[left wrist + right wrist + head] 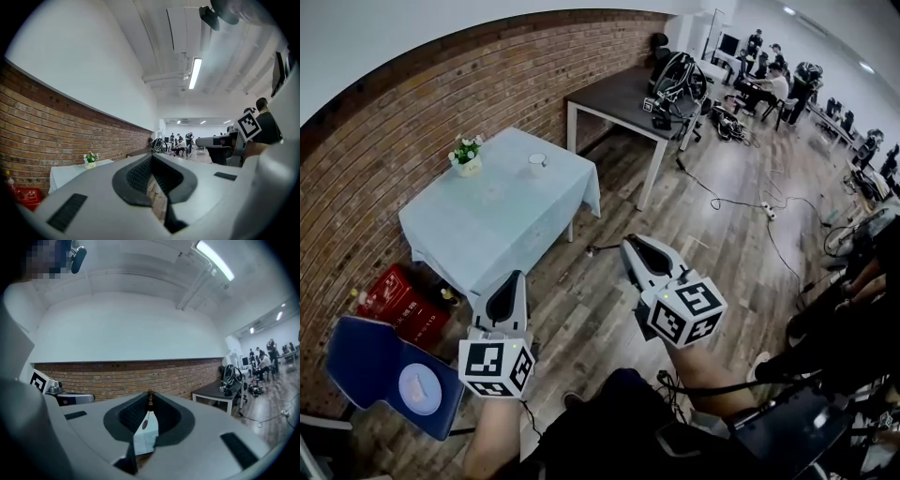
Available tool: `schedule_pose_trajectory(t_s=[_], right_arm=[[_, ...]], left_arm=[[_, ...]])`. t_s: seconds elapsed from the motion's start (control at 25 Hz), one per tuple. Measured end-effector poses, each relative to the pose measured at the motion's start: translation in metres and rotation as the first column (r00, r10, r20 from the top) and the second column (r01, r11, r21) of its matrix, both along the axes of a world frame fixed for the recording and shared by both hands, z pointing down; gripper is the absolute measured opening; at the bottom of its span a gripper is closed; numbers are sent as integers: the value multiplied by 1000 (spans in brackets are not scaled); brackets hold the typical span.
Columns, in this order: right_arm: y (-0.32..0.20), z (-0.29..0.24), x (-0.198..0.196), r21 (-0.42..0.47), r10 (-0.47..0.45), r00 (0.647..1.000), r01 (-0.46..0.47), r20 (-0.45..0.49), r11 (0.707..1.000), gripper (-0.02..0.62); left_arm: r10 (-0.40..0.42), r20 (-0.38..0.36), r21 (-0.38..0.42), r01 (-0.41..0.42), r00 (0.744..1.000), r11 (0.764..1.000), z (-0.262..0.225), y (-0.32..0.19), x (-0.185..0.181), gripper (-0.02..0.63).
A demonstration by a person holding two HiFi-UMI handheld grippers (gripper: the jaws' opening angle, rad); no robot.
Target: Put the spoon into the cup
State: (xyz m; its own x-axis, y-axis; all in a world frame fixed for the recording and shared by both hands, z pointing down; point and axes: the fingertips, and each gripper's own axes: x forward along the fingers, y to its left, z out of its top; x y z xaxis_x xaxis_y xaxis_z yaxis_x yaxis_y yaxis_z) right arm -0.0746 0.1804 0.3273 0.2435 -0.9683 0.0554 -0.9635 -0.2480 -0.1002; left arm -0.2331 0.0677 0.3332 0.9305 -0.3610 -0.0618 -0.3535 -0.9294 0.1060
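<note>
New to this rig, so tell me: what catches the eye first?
Two grippers fill the foreground; the right gripper pinches a spoon, the left gripper is shut and empty. Beyond them, by the brick wall, a blue-clothed table bears a cup and a flower pot.

Blue-clothed table (487,225) against brick wall (384,178), flower pot (467,159) on it (wall side), red crate (394,300), blue chair (366,361)

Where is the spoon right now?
In the right gripper view, the spoon is pinched by its brown handle at the tips of the right claw, bowl hanging down, with the cloth-covered table behind it.
</note>
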Motion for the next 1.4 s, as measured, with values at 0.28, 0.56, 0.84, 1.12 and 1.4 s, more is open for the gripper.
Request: schedule_pose_trajectory(t_s=[0.28,0.56,0.84,1.12,1.4], right_arm=[[-20,7,6,-11,-11,1000,11,-7,1000,52],[-54,5,38,0,-34,999,34,5,999,52],[-82,2,83,3,-56,998,56,2,998,52],[-108,4,124,7,-74,997,74,17,997,52],[-128,10,164,11,-93,995,93,36,996,52]], left_arm=[[5,-4,-3,-5,1000,1000,6,-17,8,9],[-20,15,-4,20,1000,1000,8,-48,37,10],[-42,25,-9,42,999,999,7,-78,82,11],[-50,47,-6,51,998,999,9,-104,127,10],[-65,76,-3,66,995,998,12,-124,163,10]])
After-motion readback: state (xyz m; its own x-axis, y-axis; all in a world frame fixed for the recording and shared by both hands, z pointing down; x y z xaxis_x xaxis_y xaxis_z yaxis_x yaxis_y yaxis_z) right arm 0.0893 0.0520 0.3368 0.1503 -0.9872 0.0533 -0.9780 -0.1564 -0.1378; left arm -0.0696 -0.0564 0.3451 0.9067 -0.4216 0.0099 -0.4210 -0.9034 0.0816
